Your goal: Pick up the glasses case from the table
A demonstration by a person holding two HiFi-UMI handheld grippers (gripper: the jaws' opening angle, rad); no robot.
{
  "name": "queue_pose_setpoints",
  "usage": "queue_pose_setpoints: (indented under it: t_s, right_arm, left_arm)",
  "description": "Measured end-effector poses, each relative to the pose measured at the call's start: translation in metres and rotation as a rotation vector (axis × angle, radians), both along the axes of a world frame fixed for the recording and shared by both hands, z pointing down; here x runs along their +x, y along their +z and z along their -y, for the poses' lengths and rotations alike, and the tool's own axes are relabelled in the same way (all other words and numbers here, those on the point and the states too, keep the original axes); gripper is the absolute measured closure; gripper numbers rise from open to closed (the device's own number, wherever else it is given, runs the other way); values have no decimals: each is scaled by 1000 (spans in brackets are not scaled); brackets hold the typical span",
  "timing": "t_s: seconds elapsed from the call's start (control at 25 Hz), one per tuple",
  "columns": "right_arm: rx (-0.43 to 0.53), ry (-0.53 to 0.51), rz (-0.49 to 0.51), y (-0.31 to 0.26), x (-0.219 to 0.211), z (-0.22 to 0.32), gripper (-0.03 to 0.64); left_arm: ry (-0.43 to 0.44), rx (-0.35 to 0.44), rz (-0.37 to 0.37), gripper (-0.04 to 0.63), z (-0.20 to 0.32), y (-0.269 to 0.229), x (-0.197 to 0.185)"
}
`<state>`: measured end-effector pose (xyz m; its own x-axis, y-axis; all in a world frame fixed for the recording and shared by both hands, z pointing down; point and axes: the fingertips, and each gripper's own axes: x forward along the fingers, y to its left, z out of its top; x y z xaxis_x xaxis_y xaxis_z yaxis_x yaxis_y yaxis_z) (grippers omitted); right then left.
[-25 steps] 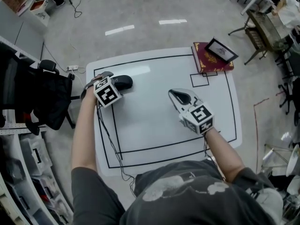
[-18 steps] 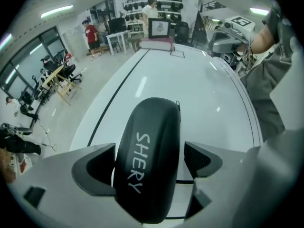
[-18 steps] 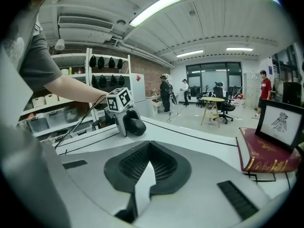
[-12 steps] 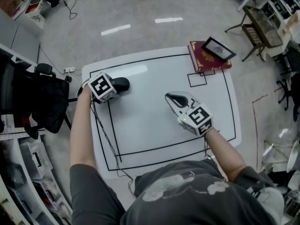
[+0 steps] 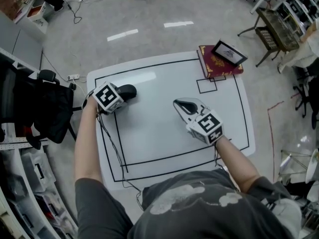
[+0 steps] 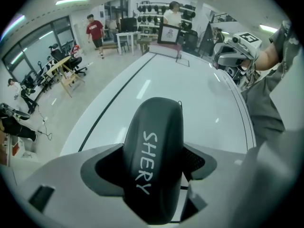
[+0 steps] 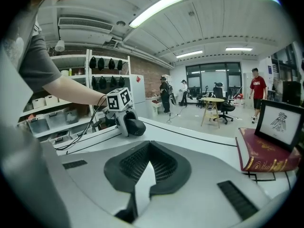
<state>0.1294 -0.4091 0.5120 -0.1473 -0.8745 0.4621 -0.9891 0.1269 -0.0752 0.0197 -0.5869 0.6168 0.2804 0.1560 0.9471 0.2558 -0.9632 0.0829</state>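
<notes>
While the glasses case [image 5: 128, 90] lay on the white surface [image 5: 164, 133] at about ten o'clock, not yet lifted, the left gripper [image 5: 121, 93] stood steeply over it. Its fingers, which had just been closing, were drawn in on the case's two long sides and seemed to press them. The reach looked done and the grasp nearly so; raising the case off the surface was all that remained. The right gripper [image 5: 180, 104] hovered near the middle, at about three o'clock from the case, its fingers brought together on nothing. By count there were one glasses case, two grippers, one red book [image 5: 214, 66] at the one o'clock corner, and one framed picture [image 5: 229, 53] resting on that book
</notes>
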Motion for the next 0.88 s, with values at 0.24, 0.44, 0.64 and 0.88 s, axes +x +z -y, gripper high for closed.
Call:
queue_pose_setpoints:
  t_s: [0.24, 0.44, 0.64, 0.88]
  right_arm:
    - [34, 5, -2, -14, 1, -6, 617]
    - [65, 4, -15, -29, -2, -15, 617]
    - [116, -32, 4, -48, -9, -29, 617]
    - [166, -47, 10, -67, -10, -55, 617]
  left_arm:
    - [-205, 11, -169, 245, -1, -44, 12]
    - [-344, 46, -288, 245, -14, -85, 13]
    - [-490, 109, -394, 245, -34, -118, -2]
    - [-640, 57, -536, 245, -79, -152, -13]
